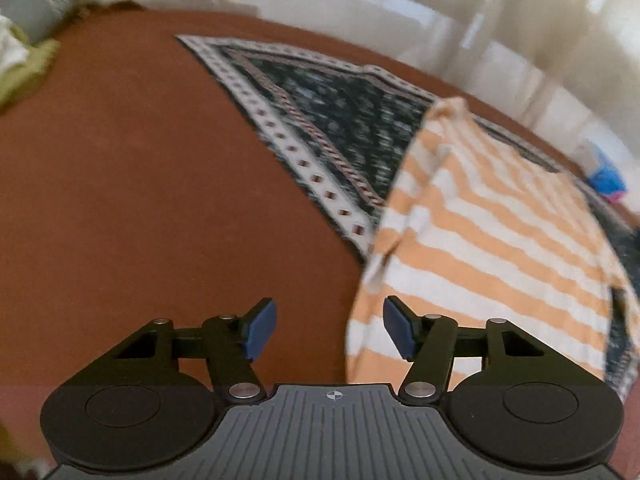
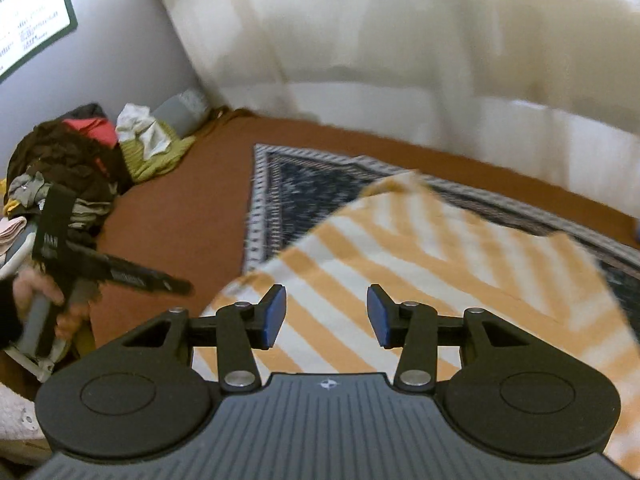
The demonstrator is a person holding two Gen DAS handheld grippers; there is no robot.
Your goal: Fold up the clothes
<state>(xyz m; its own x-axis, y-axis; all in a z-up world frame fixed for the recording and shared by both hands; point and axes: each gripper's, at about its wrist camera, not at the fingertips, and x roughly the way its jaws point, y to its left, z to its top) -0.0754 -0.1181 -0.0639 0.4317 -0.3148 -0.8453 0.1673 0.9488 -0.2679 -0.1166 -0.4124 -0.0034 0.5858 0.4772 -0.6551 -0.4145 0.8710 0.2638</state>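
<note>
Far left in my right wrist view: a heap of dark and mixed clothes (image 2: pixel 68 168) against the wall, with a green garment (image 2: pixel 156 156) beside it. In front of the heap I see my left hand (image 2: pixel 44 300) gripping the left tongs' handle, the black body pointing right.

Left tongs (image 1: pixel 330 330): wide open, blue pads (image 1: pixel 262 330) well apart, nothing between them. They hang over the brown surface (image 1: pixel 140 200), the right pad over the near left edge of the striped shirt (image 1: pixel 500 248); I cannot tell whether it touches.

Centre: a dark patterned cloth (image 1: pixel 320 112) with a pale border is spread flat on the brown surface. The orange-and-white striped shirt lies on top of it, toward the right, its near edge hanging past the cloth's border onto the brown. One corner at the far end looks turned up; blur hides the detail.

Right tongs (image 2: pixel 327 316): also wide open, empty, above the shirt's near edge.

Far right, left wrist view: a small blue object (image 1: pixel 606 176), blurred. White curtains (image 2: pixel 400 40) behind.
</note>
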